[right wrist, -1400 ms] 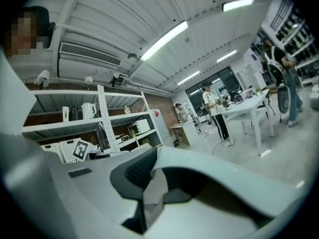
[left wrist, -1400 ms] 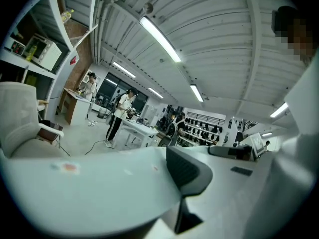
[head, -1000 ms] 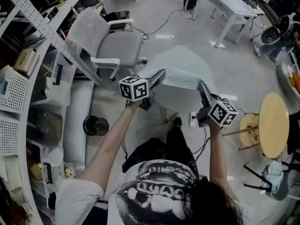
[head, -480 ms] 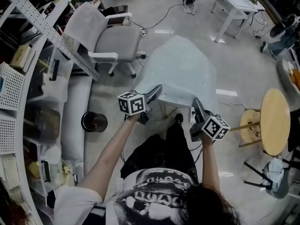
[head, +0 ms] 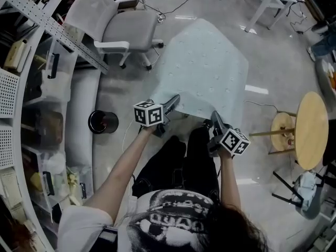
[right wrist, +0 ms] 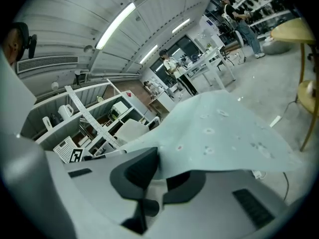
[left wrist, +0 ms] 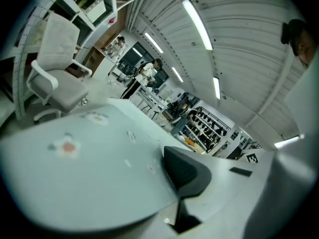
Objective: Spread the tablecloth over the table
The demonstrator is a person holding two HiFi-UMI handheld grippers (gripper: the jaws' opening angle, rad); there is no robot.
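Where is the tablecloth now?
In the head view the tablecloth is spread in the middle, right of the grey office chair. Its near corners are held by the left claw and right claw; the left jaws have just been closing.

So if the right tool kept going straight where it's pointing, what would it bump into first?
Probably the pale blue tablecloth. The right tool pinches its near edge, and the cloth spreads out just ahead of it. What lies under the cloth is hidden.
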